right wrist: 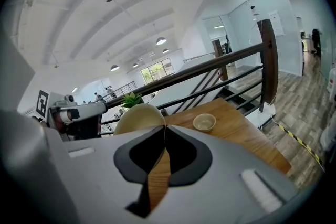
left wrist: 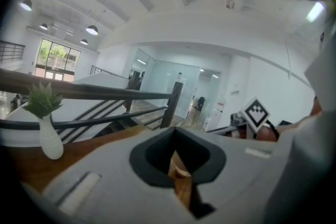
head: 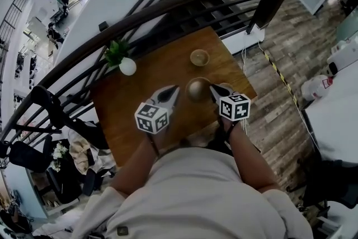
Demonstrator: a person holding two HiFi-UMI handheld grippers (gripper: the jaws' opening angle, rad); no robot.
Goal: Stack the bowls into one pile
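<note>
Head view: right gripper (head: 214,89) clamps bowl (head: 197,88) inside table (head: 168,64) edges; left gripper (head: 174,90) jaws clenched.

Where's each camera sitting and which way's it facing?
Head view: on the person's head, facing steeply down at the table; forearms, left gripper, right gripper show.
Left gripper view: on the left gripper, facing the railing; its jaws show.
Right gripper view: on the right gripper, facing the tilted bowl its jaws pinch.
Head and right gripper views share the far bowl.

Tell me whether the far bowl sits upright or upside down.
Upright: the far bowl rests on the table mouth up, its hollow inside showing.
</note>
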